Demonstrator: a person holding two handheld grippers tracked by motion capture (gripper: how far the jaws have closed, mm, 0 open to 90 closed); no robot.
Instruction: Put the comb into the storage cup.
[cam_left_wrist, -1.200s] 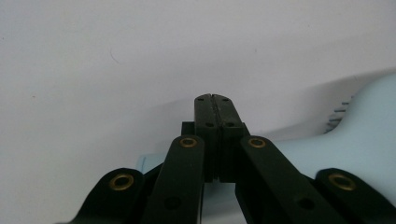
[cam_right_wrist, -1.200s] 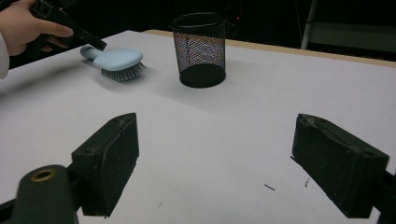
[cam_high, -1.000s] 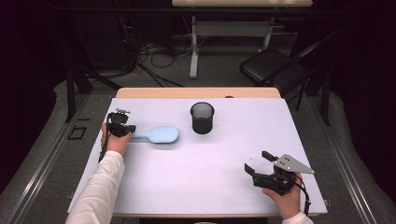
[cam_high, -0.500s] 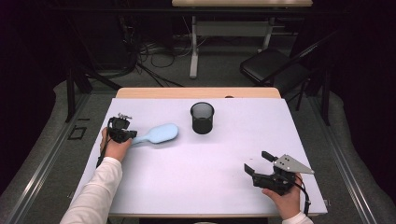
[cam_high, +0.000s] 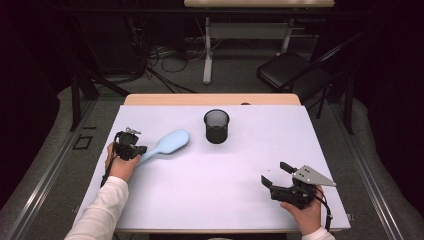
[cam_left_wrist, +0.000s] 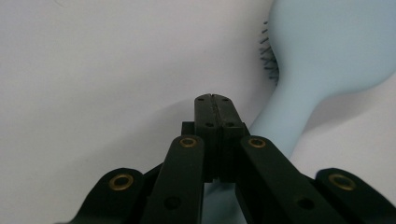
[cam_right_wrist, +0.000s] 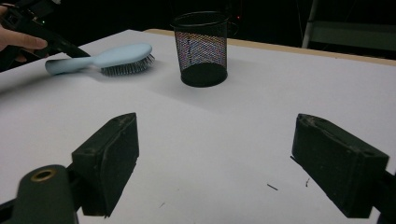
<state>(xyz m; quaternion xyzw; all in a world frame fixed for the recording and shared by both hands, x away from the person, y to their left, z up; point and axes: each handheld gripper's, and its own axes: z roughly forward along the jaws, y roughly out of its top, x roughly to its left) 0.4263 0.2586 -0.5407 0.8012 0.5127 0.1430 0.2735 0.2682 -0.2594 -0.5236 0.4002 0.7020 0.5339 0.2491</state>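
Your left claw (cam_high: 137, 150) is pressed together, jaws meeting; the pale blue hairbrush (cam_high: 167, 144) handle runs beneath/beside them, so whether it's truly pinched I can't tell from the left gripper view. Brush lies bristles-down on the worktop (cam_high: 200, 200), head angled toward the black mesh cup (cam_high: 216, 126), prob. so it can go in handle-held. Your right claw (cam_high: 278, 175) rests near the front-right corner, spread & empty, likely kept clear on standby

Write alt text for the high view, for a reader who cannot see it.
A person's left gripper holds a light blue hairbrush by its handle at the left of a white table. A black mesh cup stands upright near the far middle, and the right gripper rests open at the near right.
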